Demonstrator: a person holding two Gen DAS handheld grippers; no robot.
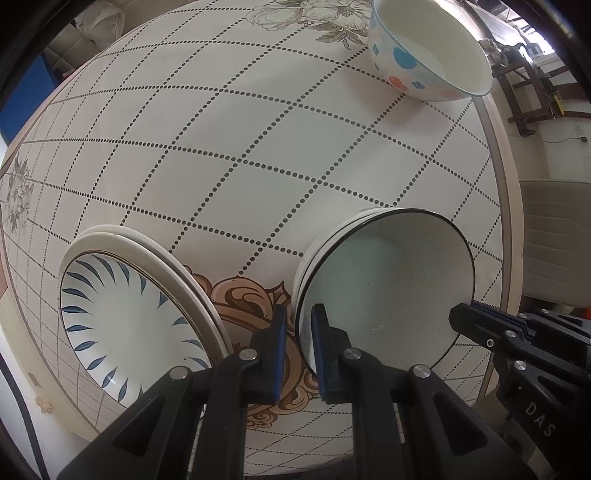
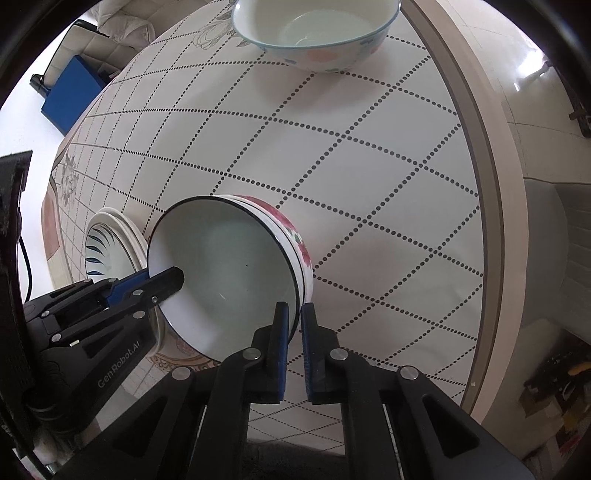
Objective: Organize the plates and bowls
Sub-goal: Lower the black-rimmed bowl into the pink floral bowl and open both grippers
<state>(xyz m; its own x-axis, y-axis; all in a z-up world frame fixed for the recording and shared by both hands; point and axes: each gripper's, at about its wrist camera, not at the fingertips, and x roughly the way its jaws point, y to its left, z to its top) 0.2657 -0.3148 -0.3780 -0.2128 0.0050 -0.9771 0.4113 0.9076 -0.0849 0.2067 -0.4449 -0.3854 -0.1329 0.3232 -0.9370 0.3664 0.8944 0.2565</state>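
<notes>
A white bowl with a thin black rim sits on top of a stack of bowls, the one below showing pink flowers. My left gripper is shut on this bowl's rim at its left side. My right gripper is shut on the rim at the opposite side. Both point steeply down. Left of the bowls lies a stack of plates, the top one with blue leaf marks.
A larger bowl with blue and orange dots stands at the far side of the round table, whose cloth has a dotted grid. The table's edge curves close on the right, with a pale chair beyond it.
</notes>
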